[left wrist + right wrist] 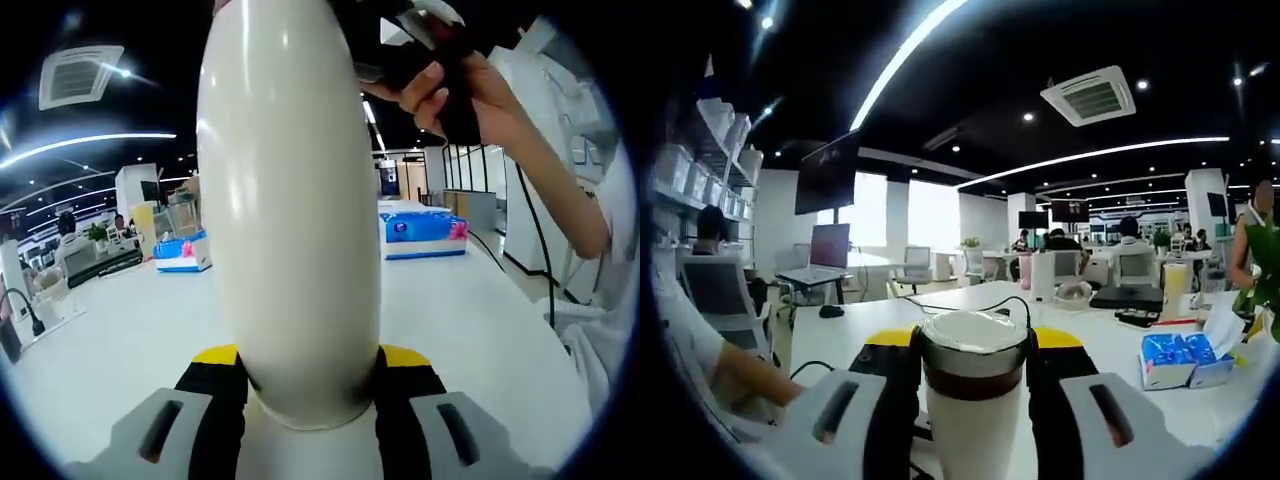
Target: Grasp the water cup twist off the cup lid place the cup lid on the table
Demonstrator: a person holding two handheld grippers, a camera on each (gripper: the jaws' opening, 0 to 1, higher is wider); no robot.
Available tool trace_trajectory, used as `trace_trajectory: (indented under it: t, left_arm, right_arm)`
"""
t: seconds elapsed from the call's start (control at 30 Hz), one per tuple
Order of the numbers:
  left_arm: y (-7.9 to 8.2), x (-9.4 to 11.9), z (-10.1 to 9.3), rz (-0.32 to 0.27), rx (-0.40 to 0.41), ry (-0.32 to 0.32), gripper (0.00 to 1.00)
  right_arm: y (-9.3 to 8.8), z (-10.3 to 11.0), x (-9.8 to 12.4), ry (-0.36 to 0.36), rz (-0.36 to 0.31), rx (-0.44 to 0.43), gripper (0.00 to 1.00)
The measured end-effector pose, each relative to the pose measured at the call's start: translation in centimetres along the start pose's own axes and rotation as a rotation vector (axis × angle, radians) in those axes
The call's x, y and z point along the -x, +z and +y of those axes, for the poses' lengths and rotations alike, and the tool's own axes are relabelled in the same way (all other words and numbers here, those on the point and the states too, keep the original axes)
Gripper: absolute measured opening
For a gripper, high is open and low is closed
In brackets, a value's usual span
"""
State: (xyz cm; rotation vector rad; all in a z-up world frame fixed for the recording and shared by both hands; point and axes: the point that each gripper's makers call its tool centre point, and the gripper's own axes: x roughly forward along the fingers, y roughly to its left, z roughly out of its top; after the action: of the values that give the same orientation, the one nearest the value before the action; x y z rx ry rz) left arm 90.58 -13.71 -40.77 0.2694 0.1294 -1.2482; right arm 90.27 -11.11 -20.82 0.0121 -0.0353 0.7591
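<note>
Left gripper view: the left tongs [310, 385] are pinching the base of a tall cream-white, glossy, rounded water cup [290, 200], which is rising toward 12 o'clock. At 1 o'clock a hand [455, 95] is gripping a dark device near the cup's top. The white table [460, 320] is spreading out behind, with a blue tissue pack [420, 228] at 2 o'clock and another blue-and-pink pack [182, 252] at 9 o'clock.

Right gripper view: the right tongs [972, 360] are closing on the silver cup lid [972, 335], just above a dark brown band; contact looks firm, though the pads are partly hidden. A black cable [970, 303] is trailing at 12 o'clock behind the lid, and a blue tissue pack [1185, 360] is sitting at 3 o'clock.

Risk, as judged: the glossy body could be spinning within the left tongs while twisting, so the lid would not loosen; a freed lid could slip out.

Room: an open office with strip lights, a ceiling air vent [1095, 95], monitors and seated people.
</note>
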Motion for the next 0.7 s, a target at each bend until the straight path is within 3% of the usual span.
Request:
trace_trajectory:
  t: [0.23,0.7]
  left_arm:
    - [0.01,-0.09,0.25,0.000,0.001,0.000,0.51]
    - [-0.01,0.09,-0.03,-0.001,0.001,0.001,0.51]
  right_arm:
    - [-0.04,0.04,-0.03,0.152,-0.030,-0.055,0.44]
    - [-0.05,-0.02,-0.02,0.270,-0.029,-0.063,0.44]
